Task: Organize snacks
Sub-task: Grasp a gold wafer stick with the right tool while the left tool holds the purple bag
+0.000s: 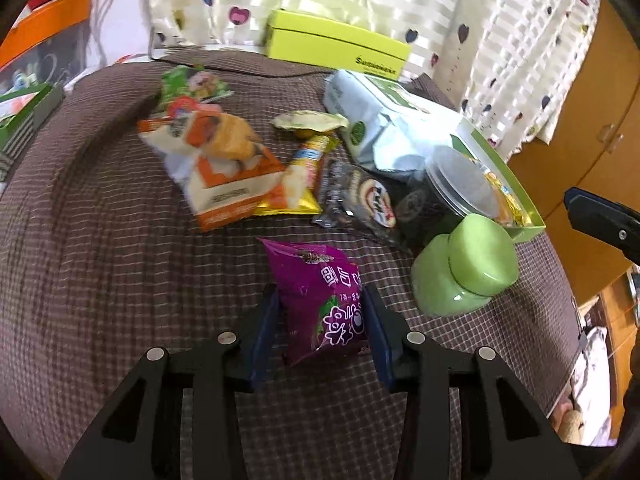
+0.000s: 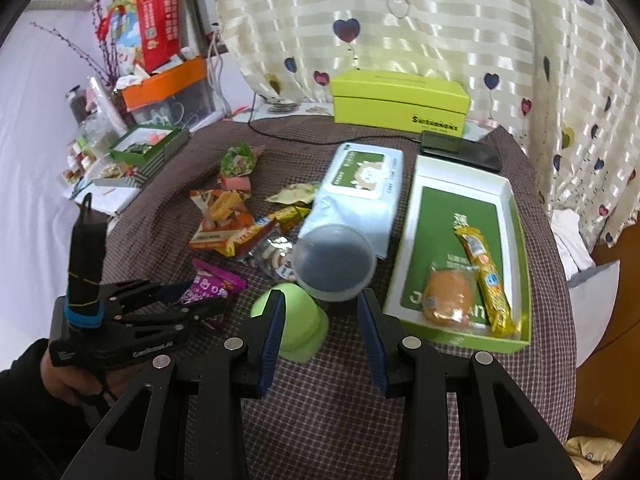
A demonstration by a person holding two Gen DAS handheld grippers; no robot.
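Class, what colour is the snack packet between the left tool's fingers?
Purple packet, clearest in the left wrist view.

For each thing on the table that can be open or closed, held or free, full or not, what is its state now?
left gripper: closed on the purple snack bag
right gripper: open, holds nothing
green tray: open, holds an orange snack and a yellow stick pack
clear jar: lid on
green jar: lid on
yellow-green box: closed
wipes pack: flap closed

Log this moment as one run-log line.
left gripper: closed on purple snack packet | right gripper: open, empty | green tray: orange snack, yellow stick snack
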